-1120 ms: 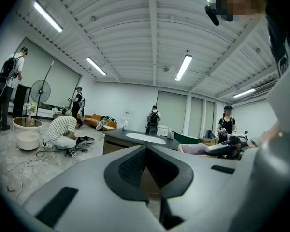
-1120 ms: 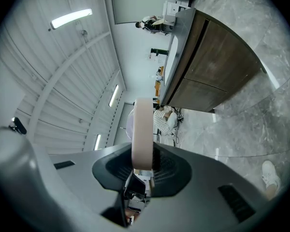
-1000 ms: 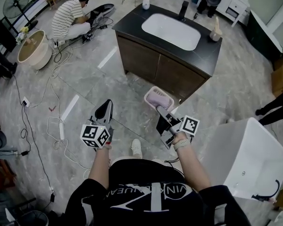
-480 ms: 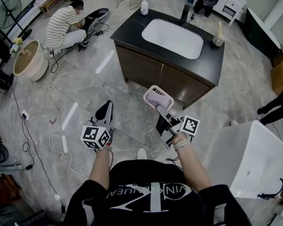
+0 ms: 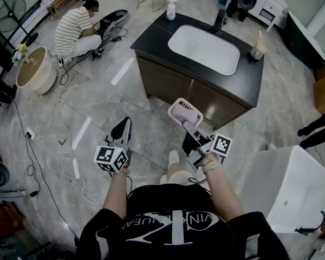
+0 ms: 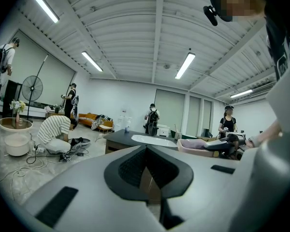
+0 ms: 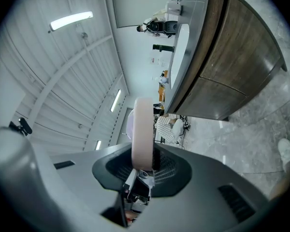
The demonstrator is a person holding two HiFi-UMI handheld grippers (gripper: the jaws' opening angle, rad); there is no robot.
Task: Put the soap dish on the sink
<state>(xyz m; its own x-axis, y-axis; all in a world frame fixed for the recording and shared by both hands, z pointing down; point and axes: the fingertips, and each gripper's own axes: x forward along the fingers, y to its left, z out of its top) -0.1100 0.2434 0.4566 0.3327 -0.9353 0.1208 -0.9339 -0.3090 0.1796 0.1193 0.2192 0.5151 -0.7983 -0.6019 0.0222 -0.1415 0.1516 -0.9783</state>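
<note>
In the head view, my right gripper clamps a pale pink, rounded-rectangle soap dish in the air, on the near side of the sink. In the left gripper view, my left gripper has its jaws together and empty. In the right gripper view, the soap dish stands edge-on between the pads.

A black short-sleeved T-shirt with white lettering is worn. A pale wristband and a white shoe are also seen.
</note>
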